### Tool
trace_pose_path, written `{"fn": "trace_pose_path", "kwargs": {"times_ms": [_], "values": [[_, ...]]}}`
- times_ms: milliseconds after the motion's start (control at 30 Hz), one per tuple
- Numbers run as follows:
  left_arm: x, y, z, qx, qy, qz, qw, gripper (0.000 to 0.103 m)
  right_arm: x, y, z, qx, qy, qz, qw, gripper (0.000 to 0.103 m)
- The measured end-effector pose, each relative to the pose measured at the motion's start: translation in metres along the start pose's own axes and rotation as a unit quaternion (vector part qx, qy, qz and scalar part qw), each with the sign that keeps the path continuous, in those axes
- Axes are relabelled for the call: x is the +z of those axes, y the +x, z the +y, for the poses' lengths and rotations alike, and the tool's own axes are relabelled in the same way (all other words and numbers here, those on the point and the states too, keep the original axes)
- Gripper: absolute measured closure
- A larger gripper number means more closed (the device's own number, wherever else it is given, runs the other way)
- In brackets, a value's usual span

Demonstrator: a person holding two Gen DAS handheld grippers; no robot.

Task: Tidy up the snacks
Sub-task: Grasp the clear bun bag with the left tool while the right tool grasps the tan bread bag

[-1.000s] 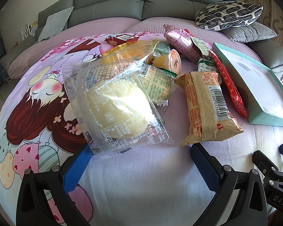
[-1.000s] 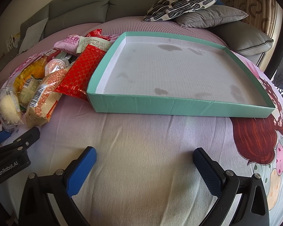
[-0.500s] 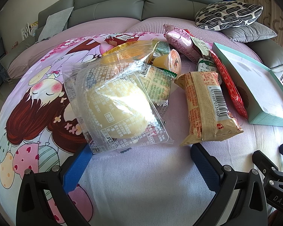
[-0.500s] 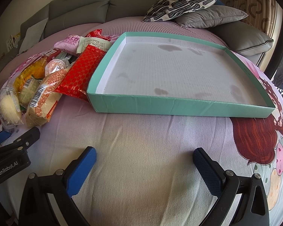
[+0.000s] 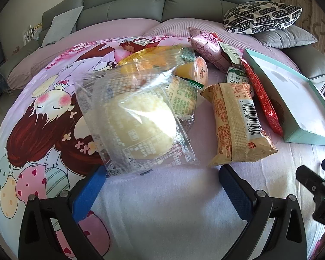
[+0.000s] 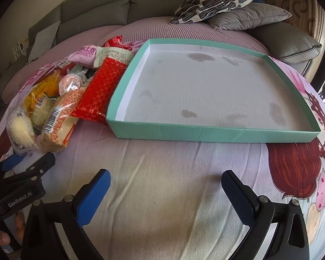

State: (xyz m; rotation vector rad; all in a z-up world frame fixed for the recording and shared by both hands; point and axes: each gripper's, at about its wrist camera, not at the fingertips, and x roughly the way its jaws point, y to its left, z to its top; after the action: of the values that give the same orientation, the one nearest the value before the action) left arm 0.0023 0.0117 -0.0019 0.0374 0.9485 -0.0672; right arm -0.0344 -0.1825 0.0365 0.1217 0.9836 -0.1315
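My left gripper hung low over the bed with its jaws spread wide and nothing between them. Straight ahead, just beyond the fingertips, lay the clear bun packet, its near edge almost touching my left finger; its long axis ran away from me, leaning a little left. Beside it to the right lay the orange wafer pack, also lengthwise away from me, its near end just off my right finger. Past these the rest of the snacks were heaped, the red packet leaning on the teal tray at far right. My right gripper, jaws equally wide and bare, faced that tray, which held nothing. So I judged the left the nearer one for the bun packet, with the tray off to its right.
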Motion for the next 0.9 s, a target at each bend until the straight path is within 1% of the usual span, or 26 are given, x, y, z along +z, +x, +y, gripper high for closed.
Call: {"fn": "trace_pose_path", "kwargs": {"times_ms": [33,100,167,233,367,433,500,600,733,800,900], "values": [[0.0,-0.004,0.001,0.002,-0.002,0.0,1.0,0.0,0.003,-0.005,0.0,-0.002,0.003,-0.013,1.0,0.0],[-0.001,-0.016,0.003,0.004,-0.005,-0.013,0.9999,0.0,0.008,-0.014,0.0,-0.004,0.007,-0.041,0.999,0.0],[0.0,-0.032,0.004,0.004,-0.001,-0.029,0.9996,0.0,0.014,-0.022,0.0,-0.003,0.012,-0.061,0.998,0.0],[0.004,-0.046,0.008,0.011,-0.001,-0.035,0.9993,0.0,0.021,-0.028,0.002,-0.003,0.016,-0.077,0.997,0.0],[0.018,-0.066,0.024,0.038,-0.033,-0.048,0.9975,0.0,0.03,-0.045,0.011,0.014,0.021,-0.122,0.992,0.0],[0.026,-0.073,0.031,0.045,-0.052,-0.059,0.9959,0.0,0.037,-0.048,0.019,0.035,0.021,-0.136,0.99,0.0],[0.034,-0.074,0.036,0.053,-0.069,-0.06,0.9944,0.0,0.042,-0.048,0.03,0.063,0.018,-0.136,0.989,0.0],[0.044,-0.067,0.043,0.054,-0.091,-0.039,0.9936,0.0,0.043,-0.043,0.05,0.091,0.001,-0.122,0.988,0.0],[0.052,-0.061,0.048,0.047,-0.108,-0.028,0.9926,0.0,0.042,-0.035,0.07,0.089,-0.035,-0.108,0.989,0.005],[0.054,-0.057,0.049,0.039,-0.115,-0.021,0.9923,0.0,0.041,-0.03,0.075,0.093,-0.042,-0.099,0.99,0.011],[0.056,-0.047,0.048,0.021,-0.126,-0.005,0.9918,0.0,0.041,-0.021,0.083,0.106,-0.048,-0.082,0.99,0.018]]}}
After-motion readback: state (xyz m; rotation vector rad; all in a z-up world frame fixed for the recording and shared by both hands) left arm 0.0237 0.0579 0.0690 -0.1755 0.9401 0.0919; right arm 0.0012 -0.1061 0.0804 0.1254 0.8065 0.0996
